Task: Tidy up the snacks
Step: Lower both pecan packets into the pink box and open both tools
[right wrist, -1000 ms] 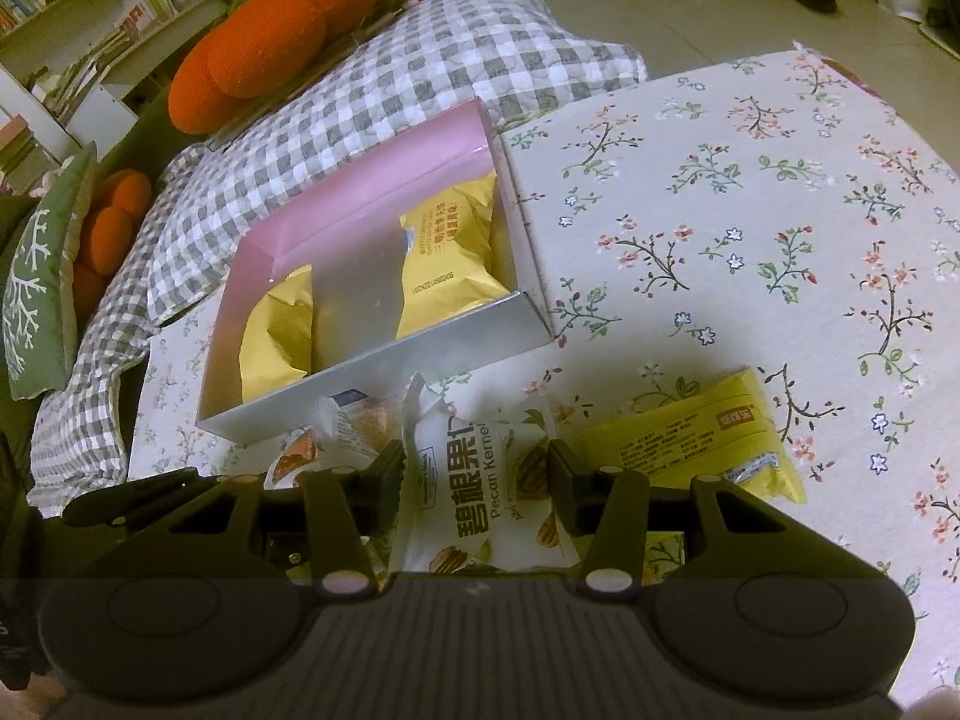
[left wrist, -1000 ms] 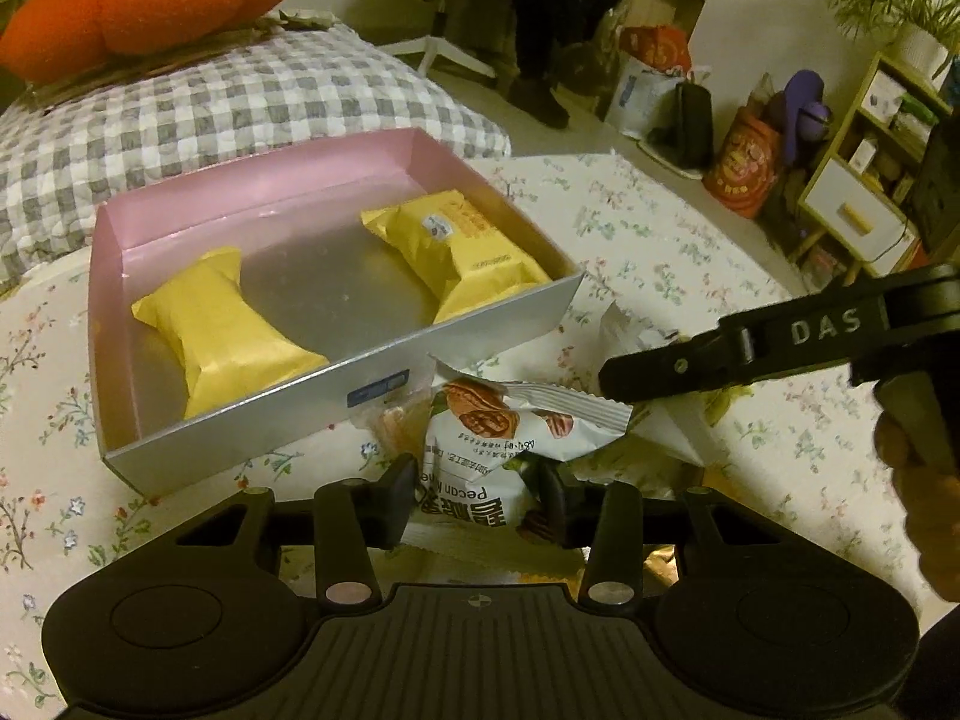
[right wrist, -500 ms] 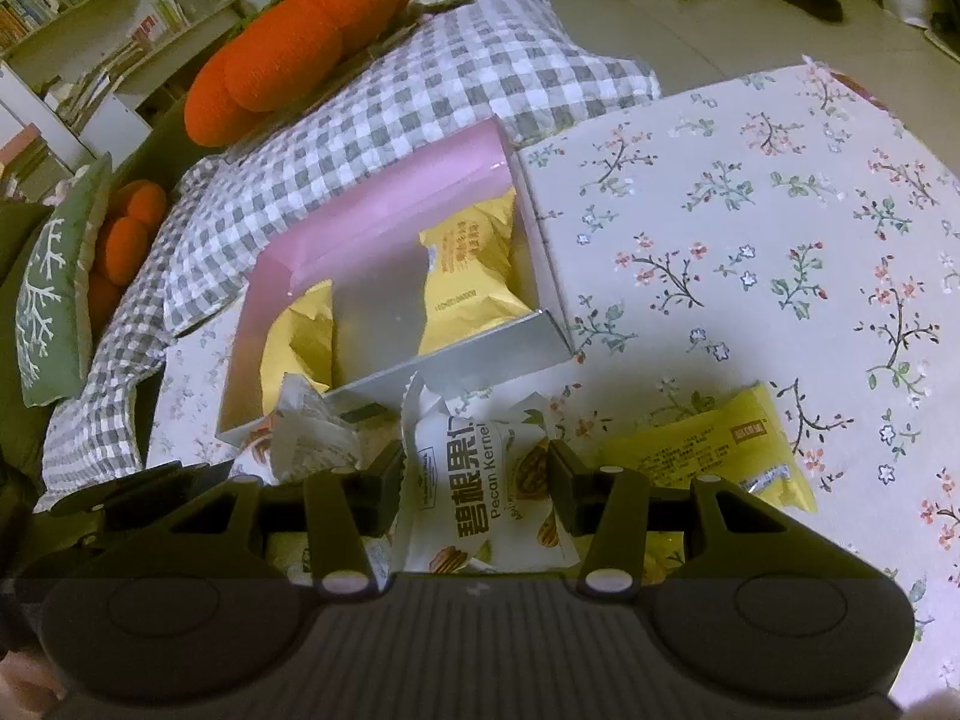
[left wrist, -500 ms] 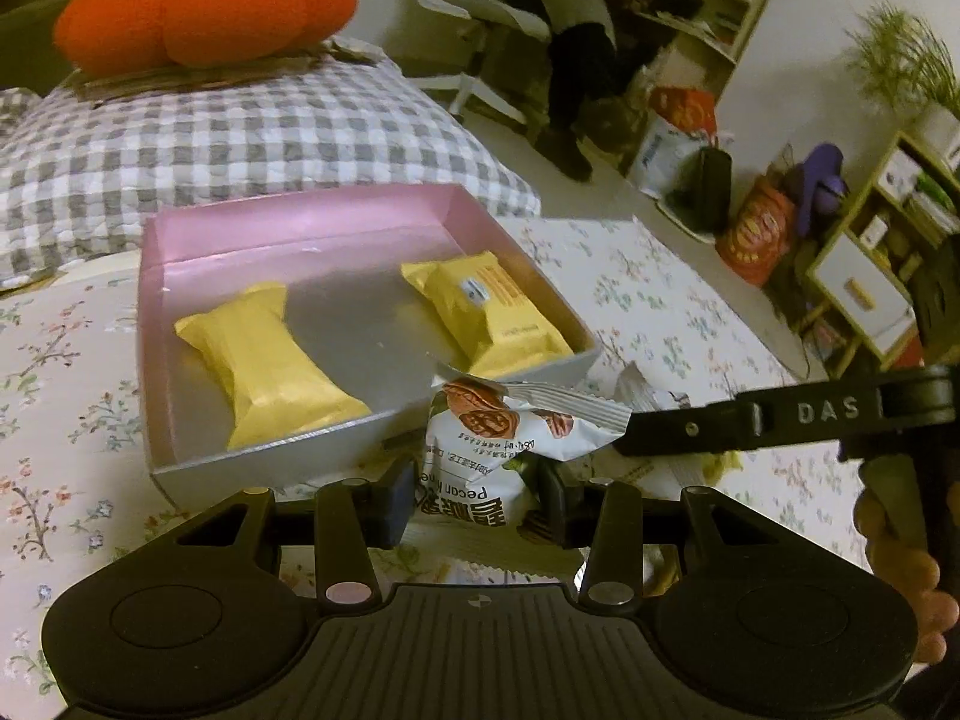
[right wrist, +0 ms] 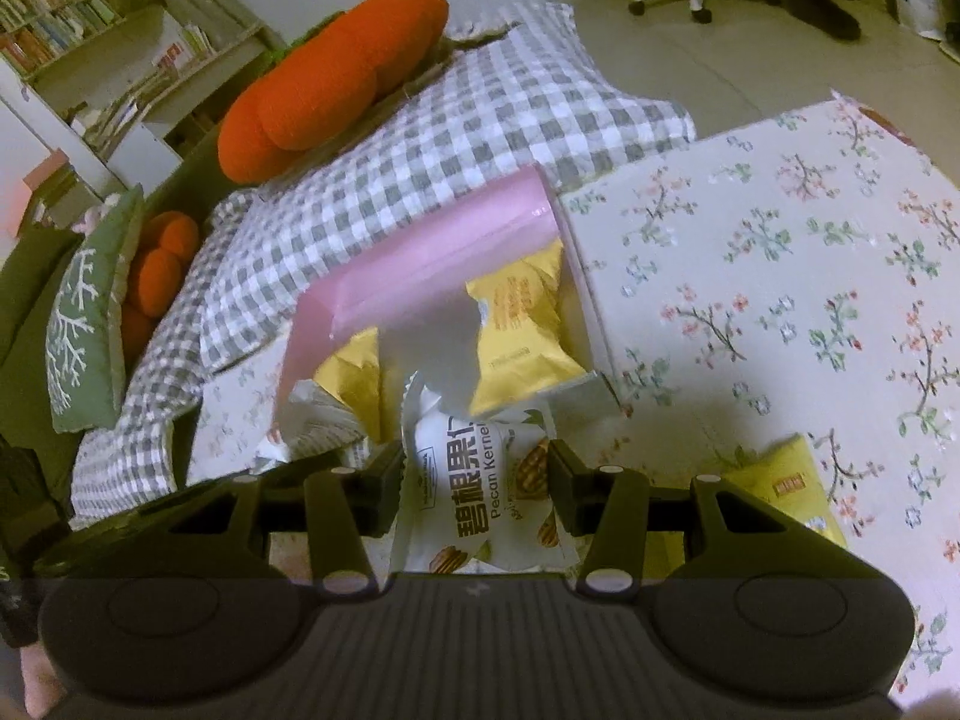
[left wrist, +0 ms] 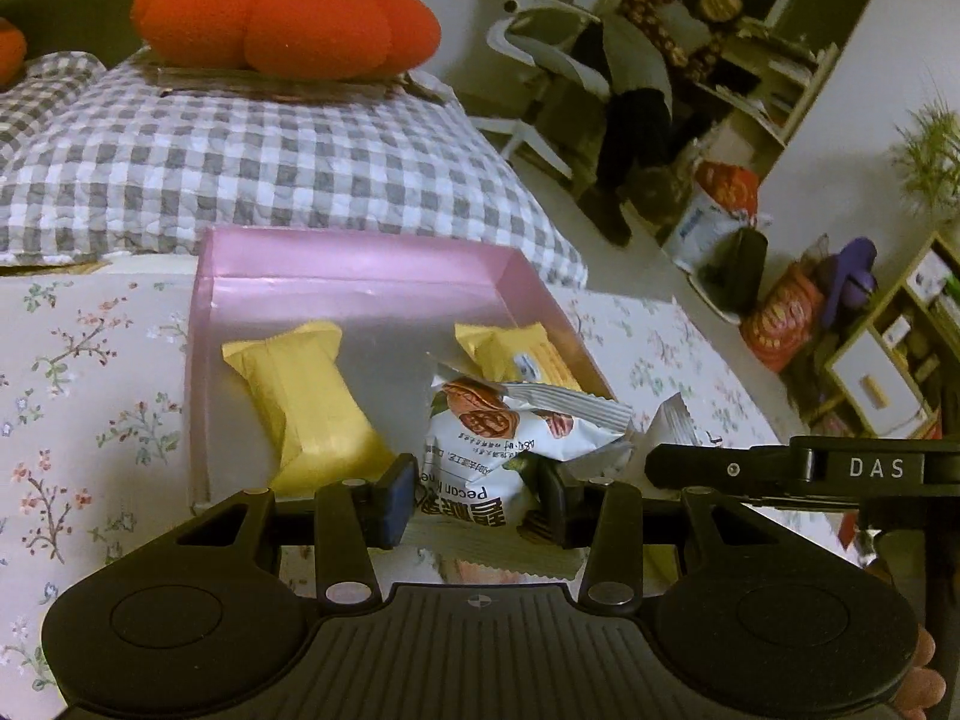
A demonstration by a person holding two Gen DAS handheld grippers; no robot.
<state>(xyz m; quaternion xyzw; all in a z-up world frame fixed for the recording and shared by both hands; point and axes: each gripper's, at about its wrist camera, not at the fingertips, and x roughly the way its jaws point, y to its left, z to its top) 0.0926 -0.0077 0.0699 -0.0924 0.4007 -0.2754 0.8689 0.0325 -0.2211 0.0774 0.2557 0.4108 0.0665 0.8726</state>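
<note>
A pink box (left wrist: 354,276) with a silver floor sits on the floral tablecloth and holds two yellow snack packs (left wrist: 306,402) (left wrist: 516,354). My left gripper (left wrist: 474,498) is shut on a white pecan kernel packet (left wrist: 504,432), held over the box's near edge. My right gripper (right wrist: 474,486) is shut on another white pecan kernel packet (right wrist: 480,480), also at the box's near edge (right wrist: 420,252). The right gripper's arm shows in the left wrist view (left wrist: 780,468). The left-held packet shows in the right wrist view (right wrist: 318,420).
A loose yellow snack pack (right wrist: 780,480) lies on the tablecloth (right wrist: 780,276) right of my right gripper. A checked cushion (left wrist: 240,156) with an orange pumpkin pillow (left wrist: 282,18) lies behind the box. Shelves and a chair stand on the floor to the right.
Both grippers have lifted and moved forward with their pecan packets, from the table in front of the box to over its near edge.
</note>
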